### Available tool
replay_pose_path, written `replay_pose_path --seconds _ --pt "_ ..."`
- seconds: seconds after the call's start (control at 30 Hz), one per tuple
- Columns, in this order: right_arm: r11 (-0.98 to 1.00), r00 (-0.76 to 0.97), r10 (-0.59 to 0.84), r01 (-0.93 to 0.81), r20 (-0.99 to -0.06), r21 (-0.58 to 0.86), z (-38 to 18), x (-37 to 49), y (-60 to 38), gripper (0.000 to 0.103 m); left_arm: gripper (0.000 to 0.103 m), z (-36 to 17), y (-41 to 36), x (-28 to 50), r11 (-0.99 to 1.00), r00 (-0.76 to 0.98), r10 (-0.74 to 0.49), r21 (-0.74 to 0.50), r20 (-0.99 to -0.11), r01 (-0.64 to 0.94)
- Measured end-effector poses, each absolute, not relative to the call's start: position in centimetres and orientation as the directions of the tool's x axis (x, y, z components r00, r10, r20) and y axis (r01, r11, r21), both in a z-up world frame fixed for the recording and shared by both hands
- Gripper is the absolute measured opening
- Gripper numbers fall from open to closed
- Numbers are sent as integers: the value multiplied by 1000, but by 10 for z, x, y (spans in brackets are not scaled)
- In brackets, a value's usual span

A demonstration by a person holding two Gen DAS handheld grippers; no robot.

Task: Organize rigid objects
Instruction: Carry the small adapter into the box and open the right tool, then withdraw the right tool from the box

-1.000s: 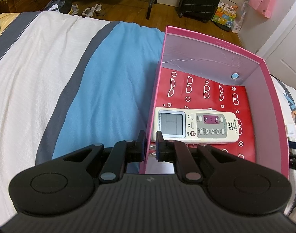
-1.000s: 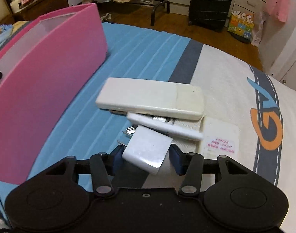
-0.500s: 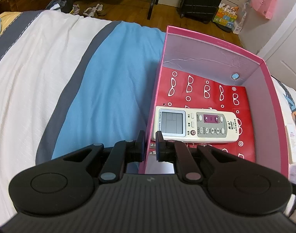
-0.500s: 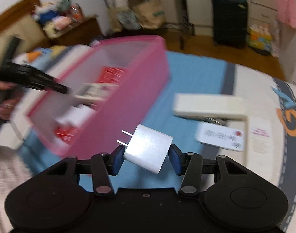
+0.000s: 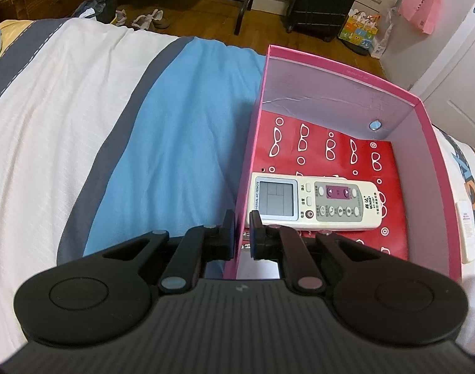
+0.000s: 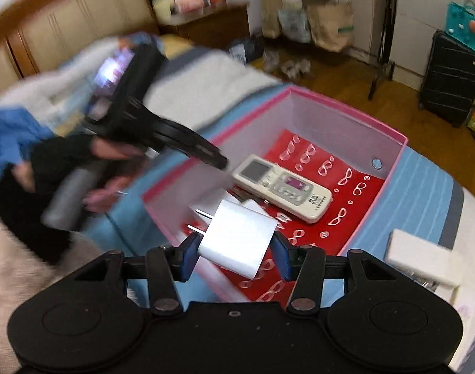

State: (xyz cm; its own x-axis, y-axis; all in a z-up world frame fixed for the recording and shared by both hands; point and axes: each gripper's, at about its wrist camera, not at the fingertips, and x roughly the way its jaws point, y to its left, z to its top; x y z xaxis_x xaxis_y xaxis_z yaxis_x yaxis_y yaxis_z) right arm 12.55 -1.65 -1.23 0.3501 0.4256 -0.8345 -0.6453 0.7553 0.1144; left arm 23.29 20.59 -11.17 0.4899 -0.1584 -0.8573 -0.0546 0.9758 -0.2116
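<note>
Your left gripper is clamped on the near left wall of the pink box, one finger outside, one inside, the thin wall pinched between the pads. The box sits on the striped bed cover, open side up, with a red liner printed with white glasses shapes on its floor.

Inside the box an air-conditioner remote lies flat, face up, screen end toward the left wall, just beyond your left fingertips. A small round silver disc is on the far inner wall.

Your right gripper is grasping a white plug adapter; both blue pads press its sides, and its two metal prongs point left. In the right wrist view the adapter hangs over the near end of the box, above the liner, not touching the floor. That view is blurred.

Outside the box, to its right on the bed, a white rectangular device lies on the cover. Your left hand in a black fingerless glove shows at left, holding the other tool.
</note>
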Motion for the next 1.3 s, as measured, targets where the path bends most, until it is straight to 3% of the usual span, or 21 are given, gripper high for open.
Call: replay_pose_path --seconds 0.2,0.43,0.53,0.77,0.97,1.13,1.3 --pt "671 220 223 -741 -950 -14 -45 174 9 55 8 -109 213 233 967 501 -187 -249 -845 -59" --pt "557 19 133 -829 -991 59 -74 186 22 54 8 -111 214 234 963 503 -198 -263 -841 -60" --pt "560 24 134 -826 -991 56 -84 184 23 56 7 -111 213 234 964 503 -196 -260 -842 -58" --pt "613 91 302 -781 -949 121 -59 187 -7 62 7 -111 209 234 970 501 -179 -237 -847 -54" --pt "635 239 536 -746 -810 201 -14 170 -85 66 7 -111 205 237 974 492 -160 -217 -856 -59" --pt "654 333 565 -738 -755 164 -7 164 -154 66 7 -113 204 241 973 475 -152 -216 -867 -84" --pt "726 355 542 -654 -762 212 -30 167 -209 66 7 -114 201 240 977 471 -136 -197 -871 -82"
